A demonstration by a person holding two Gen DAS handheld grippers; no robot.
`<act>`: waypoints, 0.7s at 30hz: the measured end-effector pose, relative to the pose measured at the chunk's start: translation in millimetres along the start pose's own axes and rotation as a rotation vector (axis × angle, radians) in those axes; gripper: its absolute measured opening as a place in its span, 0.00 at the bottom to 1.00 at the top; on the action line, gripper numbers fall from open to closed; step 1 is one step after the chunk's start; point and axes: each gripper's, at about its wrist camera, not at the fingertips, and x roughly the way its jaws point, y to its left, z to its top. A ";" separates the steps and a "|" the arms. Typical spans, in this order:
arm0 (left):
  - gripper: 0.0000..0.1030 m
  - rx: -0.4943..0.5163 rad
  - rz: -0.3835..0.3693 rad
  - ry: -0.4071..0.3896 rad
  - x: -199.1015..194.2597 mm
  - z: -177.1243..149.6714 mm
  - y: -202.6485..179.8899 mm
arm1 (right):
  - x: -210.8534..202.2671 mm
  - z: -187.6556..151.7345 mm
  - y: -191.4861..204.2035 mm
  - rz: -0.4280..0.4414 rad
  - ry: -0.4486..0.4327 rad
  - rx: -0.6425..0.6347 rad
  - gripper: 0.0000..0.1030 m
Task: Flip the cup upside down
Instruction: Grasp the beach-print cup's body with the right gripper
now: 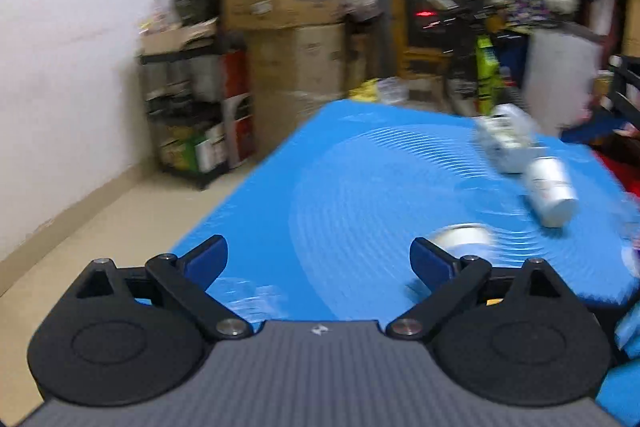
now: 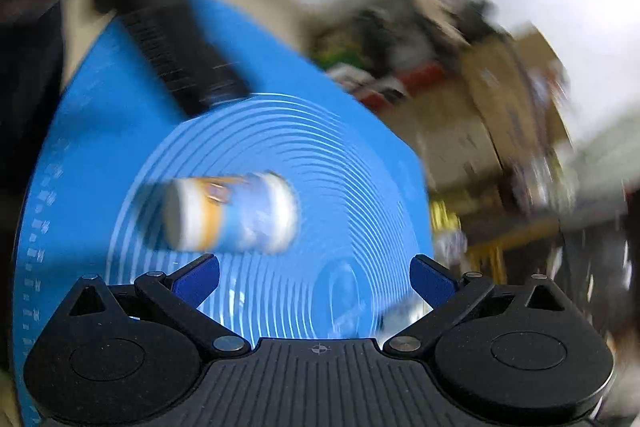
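While both views are motion-blurred, the left gripper and right gripper are clearly spread wide with nothing between their fingers. The cup, blue with white and orange bands, looks to lie on its side on the blue mat, just ahead of the right gripper. A white can and box sit at the mat's far right

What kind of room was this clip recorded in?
Most likely a storage room or cluttered back room, not a kitchen: stacked cardboard boxes stand against the wall, a black shelving rack is packed with goods, and the work surface is only a blue mat.
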 end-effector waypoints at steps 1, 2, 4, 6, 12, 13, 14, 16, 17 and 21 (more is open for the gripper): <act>0.94 -0.015 0.019 0.009 4.3 0.5 6.1 | 4.1 8.5 10.3 -0.001 -0.001 -0.079 0.98; 0.94 -0.031 0.032 0.015 8.7 0.7 11.3 | 8.2 15.7 21.1 0.000 -0.004 -0.156 0.98; 0.94 -0.058 0.054 0.031 16.0 2.9 18.1 | 15.4 26.8 39.5 0.007 -0.011 -0.283 0.98; 0.94 -0.082 0.063 0.045 22.1 3.3 25.1 | 23.8 35.2 53.2 0.013 -0.014 -0.391 0.97; 0.94 -0.111 0.051 0.056 25.9 1.2 30.8 | 47.8 37.0 83.1 0.045 0.019 -0.642 0.92; 0.94 -0.110 0.045 0.055 26.5 0.6 31.4 | 51.8 37.2 87.6 0.054 0.026 -0.675 0.92; 0.94 -0.108 0.042 0.055 26.5 0.3 30.3 | 57.7 39.4 87.7 0.063 0.030 -0.707 0.91; 0.94 -0.104 0.036 0.057 26.5 -1.0 28.4 | 63.0 41.0 95.2 0.086 0.034 -0.769 0.89; 0.94 -0.103 0.034 0.059 27.4 -1.6 28.3 | 63.4 41.2 95.6 0.091 0.029 -0.790 0.89; 0.94 -0.109 0.025 0.068 30.1 -2.3 27.7 | 67.0 46.6 88.5 0.119 0.046 -0.763 0.89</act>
